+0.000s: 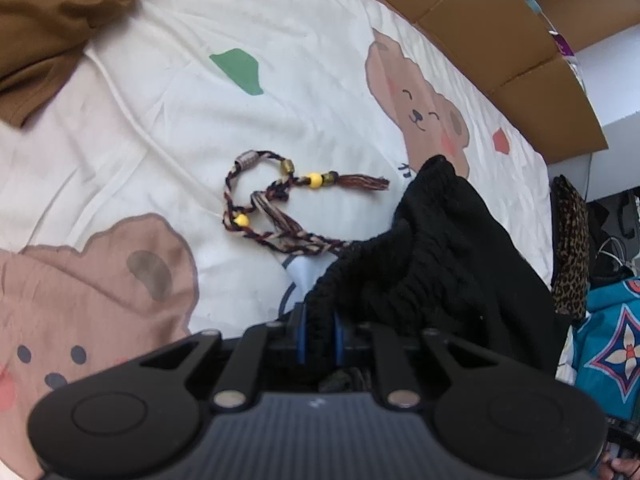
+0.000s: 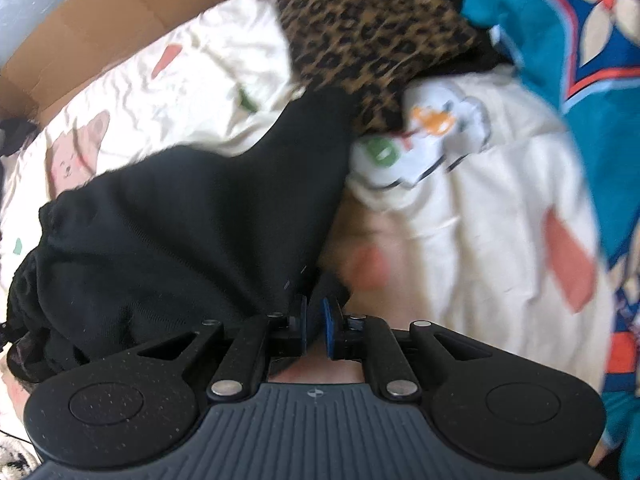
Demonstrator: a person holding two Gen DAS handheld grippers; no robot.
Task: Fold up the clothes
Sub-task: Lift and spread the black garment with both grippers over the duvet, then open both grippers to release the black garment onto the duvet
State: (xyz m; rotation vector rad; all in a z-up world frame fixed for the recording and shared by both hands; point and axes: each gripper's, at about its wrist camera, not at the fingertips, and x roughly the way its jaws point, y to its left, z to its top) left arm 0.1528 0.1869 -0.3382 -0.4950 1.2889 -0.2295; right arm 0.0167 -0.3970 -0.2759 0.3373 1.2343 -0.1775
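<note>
Bear-print sheet [image 1: 280, 92] — both grippers [image 1: 319, 332] [image 2: 316, 322] pinch black garment [image 1: 440, 264]; shape unclear.

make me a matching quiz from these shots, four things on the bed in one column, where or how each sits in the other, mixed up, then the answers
Things:
1. braided cord
2. black garment
3. brown garment
4. leopard-print cloth

Places or states:
A. bunched at the far left corner of the sheet
B. pinched by both grippers
C. loose on the sheet, yellow beads showing
D. heaped beside the teal patterned fabric

Pairs: 1-C, 2-B, 3-A, 4-D
</note>
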